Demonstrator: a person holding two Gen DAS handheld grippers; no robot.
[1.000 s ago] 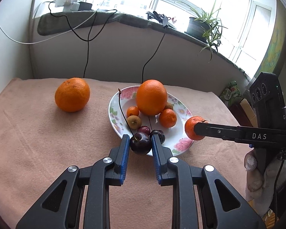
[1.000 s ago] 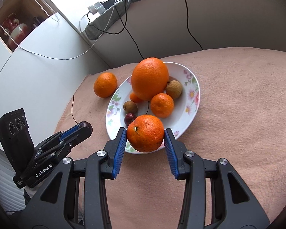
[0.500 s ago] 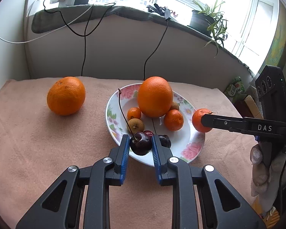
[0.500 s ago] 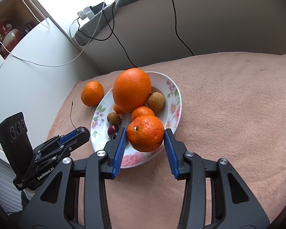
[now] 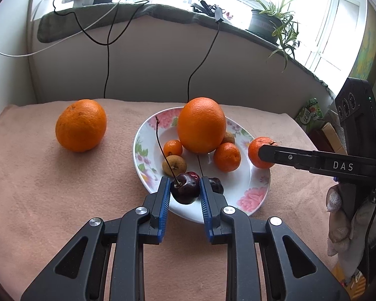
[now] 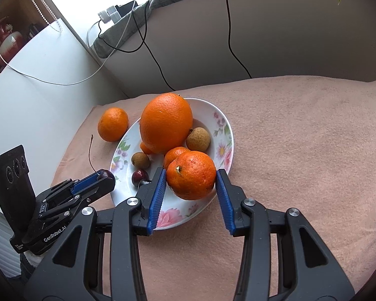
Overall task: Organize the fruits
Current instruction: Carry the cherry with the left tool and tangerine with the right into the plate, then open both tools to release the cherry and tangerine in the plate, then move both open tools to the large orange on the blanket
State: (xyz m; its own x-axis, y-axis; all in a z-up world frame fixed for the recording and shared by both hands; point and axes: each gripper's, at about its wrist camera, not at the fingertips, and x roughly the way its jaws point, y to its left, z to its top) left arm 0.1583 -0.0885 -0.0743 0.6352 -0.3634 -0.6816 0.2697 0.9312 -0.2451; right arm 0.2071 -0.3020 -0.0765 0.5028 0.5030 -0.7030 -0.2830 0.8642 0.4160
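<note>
The left gripper (image 5: 184, 192) is pinching a dark cherry (image 5: 185, 187) between its blue pads (image 5: 164, 200), jaws nearly closed, the fruit sitting at the very tips with its long stem (image 5: 163, 148) rising up and leaning left. The cherry is hanging over the near rim of the floral plate (image 5: 250, 195). The right gripper (image 6: 191, 183) is clamping a mandarin (image 6: 191, 174) between both pads, jaws held moderately apart by the fruit's width, and is holding it over the near right part of the plate; from the left wrist view this mandarin (image 5: 259, 151) is showing beside the plate's right rim. Just beyond the left gripper's tips a second cherry (image 5: 216, 184) is lying on the plate. Farther in, a brown longan (image 5: 174, 164), two small mandarins (image 5: 226, 156) and a large orange (image 5: 201, 125) are crowding the plate's middle and far side, with another longan (image 6: 198, 139) resting behind to the right. A loose orange (image 5: 80, 125) is sitting on the pink cloth (image 5: 50, 188), well apart to the plate's left. The cloth is lying bare to the near left and to the right of the plate. A wall (image 5: 150, 70) is bounding the far edge.
</note>
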